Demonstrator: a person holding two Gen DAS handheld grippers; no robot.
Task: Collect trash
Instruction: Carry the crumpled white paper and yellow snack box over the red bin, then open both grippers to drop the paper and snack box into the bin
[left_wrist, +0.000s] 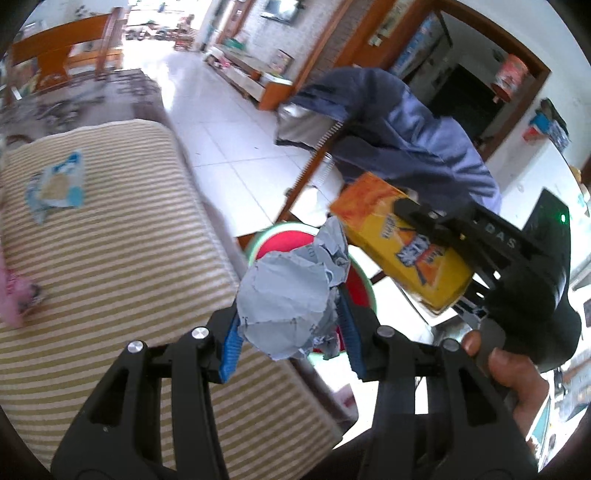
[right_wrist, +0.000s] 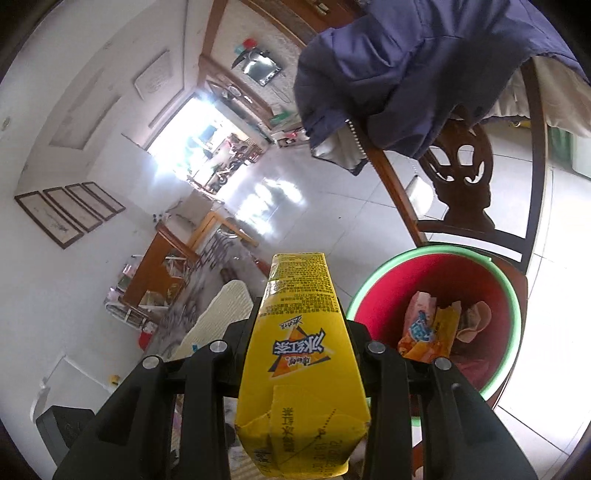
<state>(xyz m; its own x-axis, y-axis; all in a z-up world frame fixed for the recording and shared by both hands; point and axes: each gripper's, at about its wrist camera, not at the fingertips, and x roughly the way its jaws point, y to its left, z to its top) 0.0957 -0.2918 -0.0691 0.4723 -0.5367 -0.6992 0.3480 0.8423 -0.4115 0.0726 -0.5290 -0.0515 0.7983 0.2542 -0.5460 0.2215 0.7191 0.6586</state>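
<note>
My left gripper is shut on a crumpled grey paper ball, held above the edge of the striped cushion and in front of the red bin. My right gripper is shut on a yellow drink carton, held left of the red bin with a green rim; the carton also shows in the left wrist view. The bin holds several wrappers. A blue and white wrapper lies on the striped cushion.
A wooden chair with a blue jacket draped over it stands behind the bin. A pink item lies at the cushion's left edge. White tiled floor stretches toward a bright doorway.
</note>
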